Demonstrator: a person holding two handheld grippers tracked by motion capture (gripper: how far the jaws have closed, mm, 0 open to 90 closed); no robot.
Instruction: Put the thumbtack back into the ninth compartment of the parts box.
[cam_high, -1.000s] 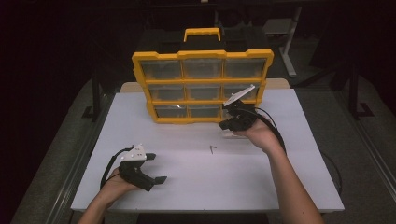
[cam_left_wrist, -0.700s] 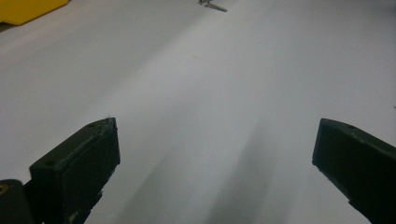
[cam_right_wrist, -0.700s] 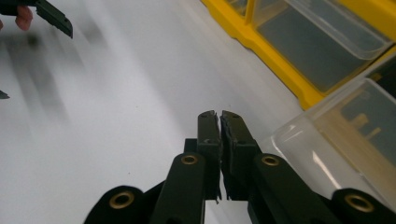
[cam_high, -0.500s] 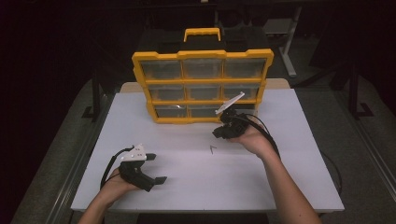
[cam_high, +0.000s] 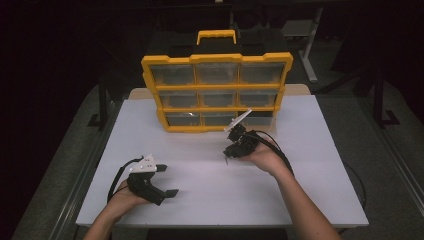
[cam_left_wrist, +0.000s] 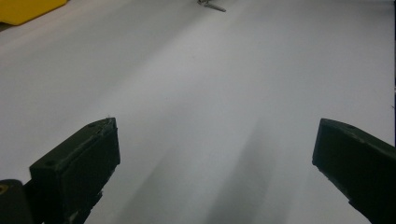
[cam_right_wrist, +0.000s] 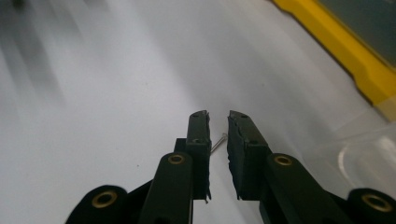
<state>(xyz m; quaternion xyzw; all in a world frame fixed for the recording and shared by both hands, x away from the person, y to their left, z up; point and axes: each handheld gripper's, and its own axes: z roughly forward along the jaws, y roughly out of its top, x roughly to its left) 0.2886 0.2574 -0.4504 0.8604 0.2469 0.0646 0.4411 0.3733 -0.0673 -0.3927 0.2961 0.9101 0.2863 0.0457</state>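
On white table (cam_high: 310, 195), mid-right, right gripper (cam_high: 229, 156) tipped down over small thin pin (cam_high: 226, 161), jaws just been opening, narrow gap, pin (cam_right_wrist: 218, 141) between pads, not pinched. Left gripper (cam_high: 167, 180) low near front edge, jaws spread wide, nothing between. Yellow organizer (cam_high: 218, 92) upright behind, one bottom drawer pulled out

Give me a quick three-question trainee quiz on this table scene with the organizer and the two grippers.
1. True or false: the left gripper is shut.
2. How many drawer rows does the organizer have?
3. The pin lies: A in a drawer; B on the table by the right gripper; C in the left gripper.

Key: 1 false, its jaws stand wide apart. 2 three. 3 B; the right gripper's jaws have just been opening, with the pin in the narrow gap, not pressed.
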